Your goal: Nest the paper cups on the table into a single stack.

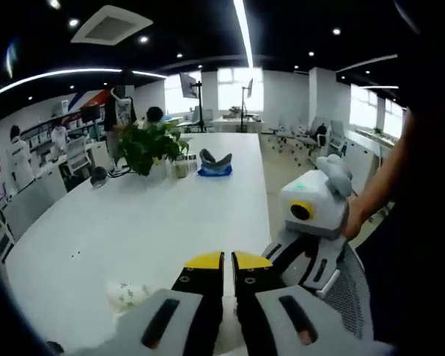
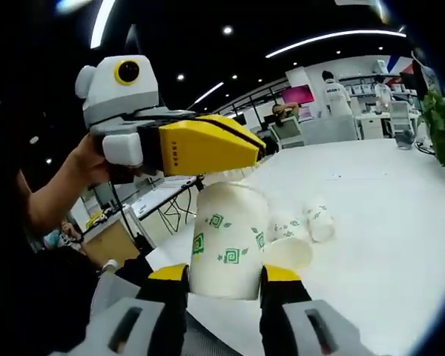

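Observation:
In the right gripper view my right gripper [image 2: 226, 273] is shut on a white paper cup [image 2: 226, 237] with green marks, held upright between its yellow-tipped jaws. My left gripper [image 2: 256, 148] comes in from the left just above that cup's top, jaws together and empty. Three more cups [image 2: 285, 226] [image 2: 320, 221] [image 2: 288, 254] lie on their sides on the white table [image 2: 386, 245] behind it. In the left gripper view my left gripper [image 1: 228, 259] is shut on nothing. A fallen cup [image 1: 126, 294] lies to its lower left, and the right gripper [image 1: 305, 248] sits close on the right.
The long white table [image 1: 133, 222] carries a potted plant [image 1: 148, 144] and a blue holder [image 1: 215, 165] at its far end. A mesh chair back [image 1: 348, 293] is by the table's near right edge. Desks and people fill the office behind.

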A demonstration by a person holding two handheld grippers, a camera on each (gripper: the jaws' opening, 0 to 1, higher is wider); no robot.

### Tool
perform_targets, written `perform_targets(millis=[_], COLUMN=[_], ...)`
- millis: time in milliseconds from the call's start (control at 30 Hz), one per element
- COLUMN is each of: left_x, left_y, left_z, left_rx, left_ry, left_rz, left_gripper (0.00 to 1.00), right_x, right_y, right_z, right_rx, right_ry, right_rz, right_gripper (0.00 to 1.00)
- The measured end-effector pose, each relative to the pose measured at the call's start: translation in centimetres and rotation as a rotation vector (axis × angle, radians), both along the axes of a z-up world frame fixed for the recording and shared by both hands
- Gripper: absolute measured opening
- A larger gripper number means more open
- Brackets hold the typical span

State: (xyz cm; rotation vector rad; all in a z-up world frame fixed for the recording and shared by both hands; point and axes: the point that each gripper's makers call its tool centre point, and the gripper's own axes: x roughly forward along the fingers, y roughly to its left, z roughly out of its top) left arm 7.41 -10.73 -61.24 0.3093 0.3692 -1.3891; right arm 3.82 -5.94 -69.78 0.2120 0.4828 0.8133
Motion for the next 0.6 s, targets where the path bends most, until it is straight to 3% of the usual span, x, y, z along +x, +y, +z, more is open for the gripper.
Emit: perform_targets(millis=[200, 600], left_x=[0.1, 2.3], left_y=[0.2, 4.3], left_z=[0.9, 0.1], left_rx=[-0.009, 0.066], left_ry=[-0.001, -0.008], left_rz=[0.019, 0.081], left_gripper=[0.06, 0.08], right_x=[0.2, 0.5], right_y=[-0.3, -0.7], right_z=[-0.1, 0.1], right_rx=[0.002, 0.000], right_ry=[0.000, -0.014], right_rz=[-0.012, -0.023], right_gripper=[0.36, 0.36])
